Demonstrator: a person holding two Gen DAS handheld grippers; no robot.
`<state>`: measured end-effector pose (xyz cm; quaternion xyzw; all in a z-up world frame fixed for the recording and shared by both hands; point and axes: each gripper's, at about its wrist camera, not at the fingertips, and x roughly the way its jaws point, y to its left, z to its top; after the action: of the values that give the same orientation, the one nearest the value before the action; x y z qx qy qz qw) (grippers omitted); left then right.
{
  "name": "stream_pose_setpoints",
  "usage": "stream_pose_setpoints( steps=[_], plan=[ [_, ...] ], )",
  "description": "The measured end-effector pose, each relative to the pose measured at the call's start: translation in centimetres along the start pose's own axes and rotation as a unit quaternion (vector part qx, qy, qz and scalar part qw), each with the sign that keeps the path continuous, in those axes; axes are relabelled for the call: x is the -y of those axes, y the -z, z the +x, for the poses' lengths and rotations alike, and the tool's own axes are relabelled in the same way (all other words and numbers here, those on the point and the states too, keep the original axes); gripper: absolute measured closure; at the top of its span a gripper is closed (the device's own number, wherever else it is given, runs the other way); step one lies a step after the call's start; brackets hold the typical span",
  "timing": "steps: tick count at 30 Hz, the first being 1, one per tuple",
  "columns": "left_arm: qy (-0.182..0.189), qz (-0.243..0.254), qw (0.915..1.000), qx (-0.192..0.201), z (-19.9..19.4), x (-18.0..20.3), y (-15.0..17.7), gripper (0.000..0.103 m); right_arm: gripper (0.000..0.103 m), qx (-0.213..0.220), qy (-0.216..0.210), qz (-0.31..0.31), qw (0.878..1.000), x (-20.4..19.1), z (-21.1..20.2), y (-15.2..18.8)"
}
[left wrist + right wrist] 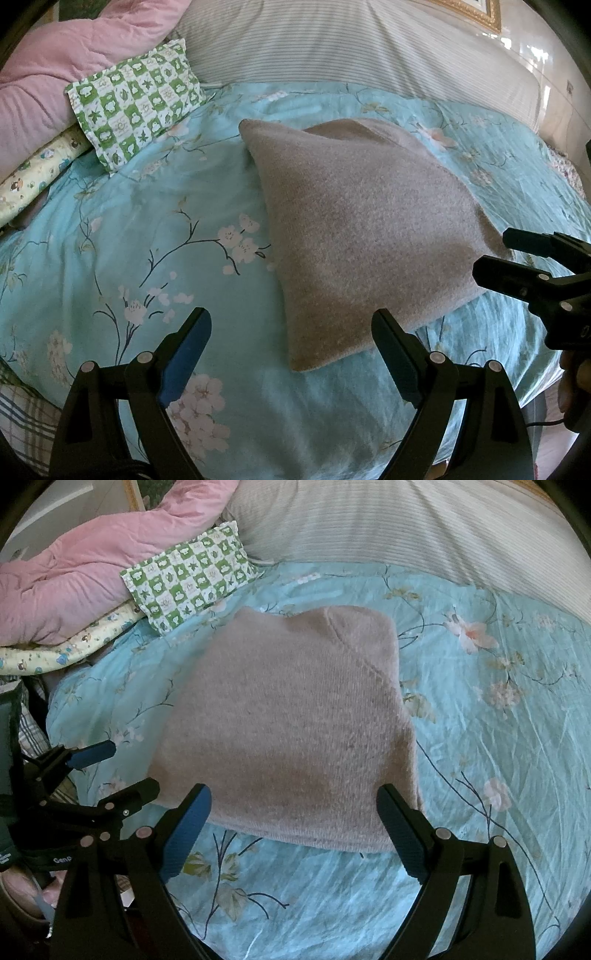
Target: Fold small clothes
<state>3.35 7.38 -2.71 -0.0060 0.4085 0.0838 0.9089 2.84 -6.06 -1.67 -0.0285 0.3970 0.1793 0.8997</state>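
Grey-beige knit garment [362,229]; turquoise floral bedsheet [155,221]; green-white checked pillow [136,103]; pink quilt [55,62].

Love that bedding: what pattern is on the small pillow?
Green-and-white checks with leaf motifs on the small pillow, clearest in the right wrist view.

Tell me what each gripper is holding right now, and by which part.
Nothing is held. The left gripper and the right gripper are both open, with nothing between their fingers; the folded beige knit garment lies free on the floral bedspread.

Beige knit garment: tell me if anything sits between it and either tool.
Nothing visible does. The beige knit garment lies folded on the floral sheet; the right tool and the left tool both hang open at its near edge, only bare sheet between.
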Motion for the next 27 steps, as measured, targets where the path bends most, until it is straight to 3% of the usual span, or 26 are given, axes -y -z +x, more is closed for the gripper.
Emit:
stream_pose_setpoints(
  steps=[27],
  plan=[
    [0.004, 0.004, 1.0, 0.002, -0.14, 0.75, -0.76, 0.014, 0.012, 0.007, 0.001, 0.003, 1.0, -0.32, -0.31, -0.55]
  ],
)
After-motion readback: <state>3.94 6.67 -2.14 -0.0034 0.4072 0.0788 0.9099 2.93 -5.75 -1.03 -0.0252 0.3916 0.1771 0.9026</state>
